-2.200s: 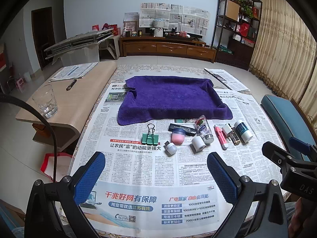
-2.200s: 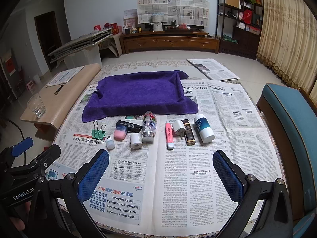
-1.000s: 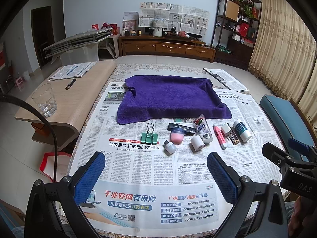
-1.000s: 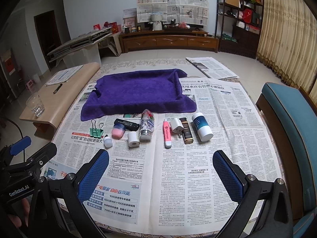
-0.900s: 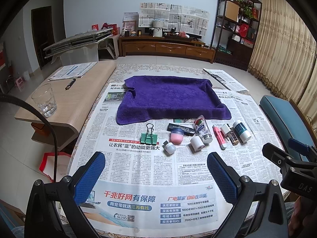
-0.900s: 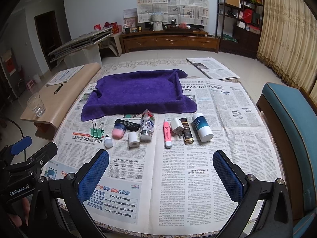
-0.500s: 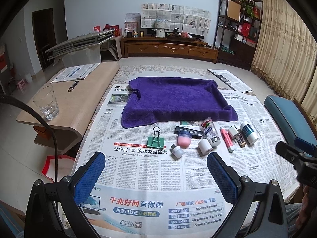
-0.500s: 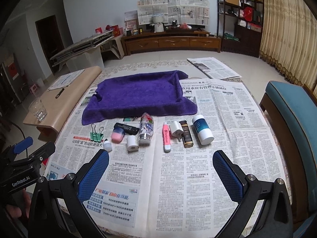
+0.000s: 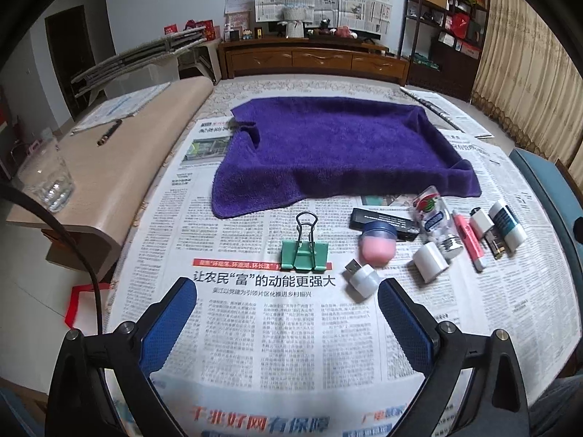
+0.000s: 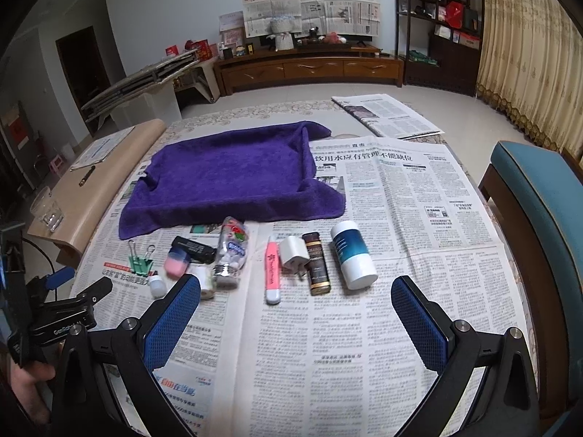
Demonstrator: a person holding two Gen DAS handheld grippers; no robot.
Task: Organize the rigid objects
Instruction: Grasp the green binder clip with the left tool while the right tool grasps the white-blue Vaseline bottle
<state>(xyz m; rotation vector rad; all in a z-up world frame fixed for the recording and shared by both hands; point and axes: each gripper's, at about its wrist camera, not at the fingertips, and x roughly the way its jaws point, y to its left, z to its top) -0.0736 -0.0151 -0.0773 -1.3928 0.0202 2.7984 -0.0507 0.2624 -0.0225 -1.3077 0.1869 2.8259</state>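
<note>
Matt printed newsprint (image 9: 255, 327) covers the whole table. On it, a plush, fuzzy purple towel (image 9: 339, 153), deep cloth nap, no shine. The green binder clip (image 9: 304, 251) shows painted metal with thin wire handles. The pink jar (image 9: 377, 244) looks like smooth plastic, softly glossy. Clear, glossy plastic on the small bottle (image 10: 231, 251), with a shiny metallic cap. The white charger plug (image 10: 293, 251) is smooth matt plastic. The left gripper (image 9: 288, 322) and right gripper (image 10: 295, 318) carry textured blue pads on black matt plastic frames. A clear drinking glass (image 9: 45, 178) sits on a pale, smooth wooden bench (image 9: 109, 171).
</note>
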